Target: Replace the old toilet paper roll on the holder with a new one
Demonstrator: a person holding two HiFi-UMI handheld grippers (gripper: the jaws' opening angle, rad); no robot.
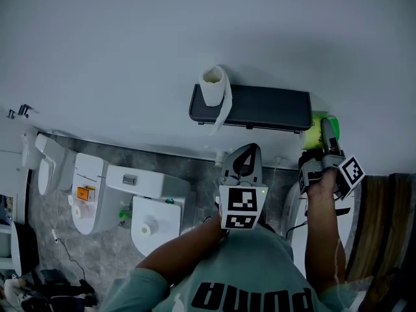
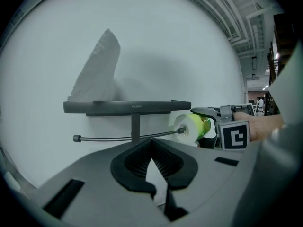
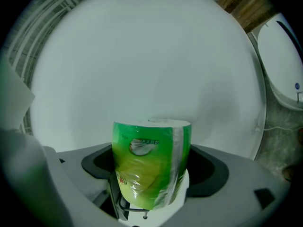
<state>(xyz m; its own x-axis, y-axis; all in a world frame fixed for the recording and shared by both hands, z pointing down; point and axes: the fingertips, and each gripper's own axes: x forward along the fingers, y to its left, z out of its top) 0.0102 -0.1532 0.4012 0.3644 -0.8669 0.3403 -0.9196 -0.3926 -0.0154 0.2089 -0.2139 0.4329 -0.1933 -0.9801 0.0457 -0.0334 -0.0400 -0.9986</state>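
Note:
The dark wall holder (image 1: 260,106) has a shelf (image 2: 128,107) with a thin rod (image 2: 118,137) under it. The old white roll (image 1: 213,86) stands on the shelf's left end, its tail hanging down; its paper (image 2: 97,74) rises above the shelf in the left gripper view. My right gripper (image 1: 327,143) is shut on the new green-wrapped roll (image 1: 320,130) at the holder's right end. The roll's core (image 2: 190,126) is at the rod's right tip. It fills the right gripper (image 3: 151,183) view as a green roll (image 3: 151,160). My left gripper (image 1: 244,164) (image 2: 154,174) hangs below the holder, shut and holding nothing.
White toilet fixtures (image 1: 153,207) line the grey floor at lower left. Another white toilet (image 3: 284,65) and a wooden panel (image 1: 390,226) stand at the right. A plain white wall (image 1: 195,25) surrounds the holder.

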